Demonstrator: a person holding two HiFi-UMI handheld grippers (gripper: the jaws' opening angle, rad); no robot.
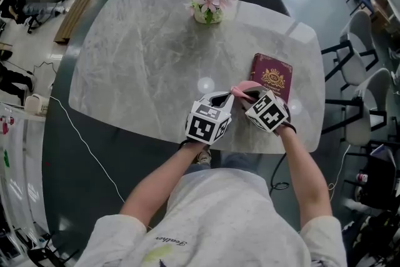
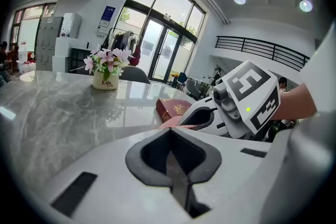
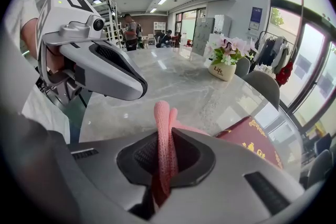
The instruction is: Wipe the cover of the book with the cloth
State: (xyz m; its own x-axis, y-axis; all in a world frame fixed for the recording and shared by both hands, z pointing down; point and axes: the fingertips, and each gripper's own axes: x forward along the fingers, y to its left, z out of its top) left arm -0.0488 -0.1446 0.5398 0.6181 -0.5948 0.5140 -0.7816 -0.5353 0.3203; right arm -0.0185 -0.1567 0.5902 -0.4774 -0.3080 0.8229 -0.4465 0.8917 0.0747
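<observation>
Right tongs clamp the pink cloth just beside the book, ready for wiping; left tongs closed, empty.

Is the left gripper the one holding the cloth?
No, the left gripper has its jaws shut together with nothing between them; the cloth is pinched in the right gripper.
</observation>
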